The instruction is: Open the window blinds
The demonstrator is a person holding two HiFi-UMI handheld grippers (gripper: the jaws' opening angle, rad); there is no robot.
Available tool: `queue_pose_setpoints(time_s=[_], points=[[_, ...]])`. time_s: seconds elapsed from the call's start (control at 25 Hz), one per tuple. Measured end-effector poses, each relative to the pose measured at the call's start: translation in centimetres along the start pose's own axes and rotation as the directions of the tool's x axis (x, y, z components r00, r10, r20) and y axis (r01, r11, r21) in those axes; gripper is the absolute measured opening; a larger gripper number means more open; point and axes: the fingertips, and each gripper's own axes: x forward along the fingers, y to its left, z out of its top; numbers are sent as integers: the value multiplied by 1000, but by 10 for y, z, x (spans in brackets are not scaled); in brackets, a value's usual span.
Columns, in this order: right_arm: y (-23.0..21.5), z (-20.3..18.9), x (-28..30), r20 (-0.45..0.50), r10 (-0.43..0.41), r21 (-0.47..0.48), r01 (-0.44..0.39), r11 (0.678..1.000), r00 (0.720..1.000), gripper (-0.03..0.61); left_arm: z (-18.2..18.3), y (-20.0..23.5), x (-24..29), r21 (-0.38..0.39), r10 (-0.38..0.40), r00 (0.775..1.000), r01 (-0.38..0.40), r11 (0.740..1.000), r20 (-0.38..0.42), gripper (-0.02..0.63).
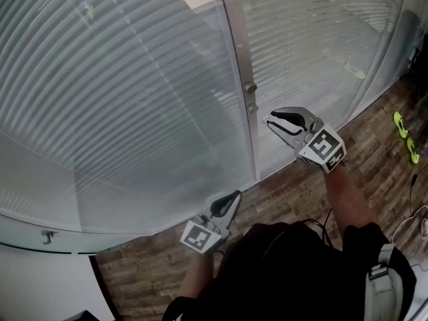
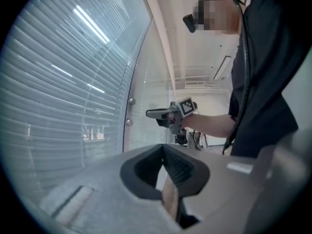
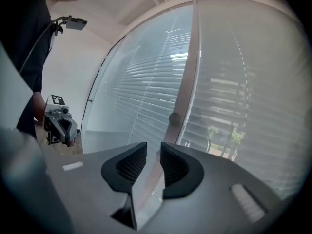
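Grey slats, head view: blinds [image 1: 120, 99] hang down over both panes and look mostly shut, so nothing's opened yet imo.
Knobs, head view: two knobs [image 1: 250, 87] on the post; right gripper [image 1: 271, 122] is just beside them, not touching.
Left gripper view: left gripper [image 2: 163, 155] has its jaws pressed together, empty.
Right gripper view: jaws partly apart, nothing between them, a knob ahead.
Left to do: pretty much everything.
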Motion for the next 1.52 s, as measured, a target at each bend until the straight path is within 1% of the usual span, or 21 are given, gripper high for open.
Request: queue_pose_setpoints(time_s=[0.16, 0.28, 0.44, 0.48, 0.56, 0.68, 0.84, 1.0, 1.08, 1.2, 1.52], points=[[-9, 17, 10, -33, -40, -127, 35, 991, 999, 112, 1, -1, 1, -4, 1, 1000, -1, 1000, 9, 5], [-13, 26, 16, -49, -52, -204, 41, 978, 997, 114, 2, -4, 3, -5, -2, 1000, 2, 1000, 11, 5], [-24, 36, 20, -76, -93, -315, 65, 947, 993, 125, 1, -8, 4, -6, 8, 1000, -8, 1000, 14, 5], [-27, 40, 21, -80, -108, -343, 74, 936, 991, 140, 1, -9, 4, -10, 15, 1000, -14, 1000, 17, 5], [-32, 47, 24, -88, -134, -403, 88, 911, 987, 146, 1, -9, 3, -15, 24, 1000, -24, 1000, 19, 5], [-32, 53, 32, -112, -147, -497, 72, 865, 983, 156, 1, -8, 0, -11, 35, 999, -34, 999, 19, 5], [-31, 51, 43, -146, -173, -620, 46, 783, 974, 161, 1, -7, -5, -9, 55, 998, -54, 998, 27, 5], [-35, 46, 52, -165, -227, -725, 38, 688, 960, 174, 0, -8, -9, -6, 70, 997, -70, 998, 22, 5], [-36, 46, 55, -163, -248, -754, 42, 655, 955, 191, -1, -9, -11, -5, 73, 997, -73, 997, 17, 5], [-36, 46, 57, -161, -264, -778, 42, 626, 951, 198, 0, -9, -15, -7, 79, 997, -79, 997, 14, 5], [-32, 45, 63, -150, -292, -810, 52, 584, 944, 187, -2, -7, -23, 2, 95, 995, -95, 995, 12, 5]])
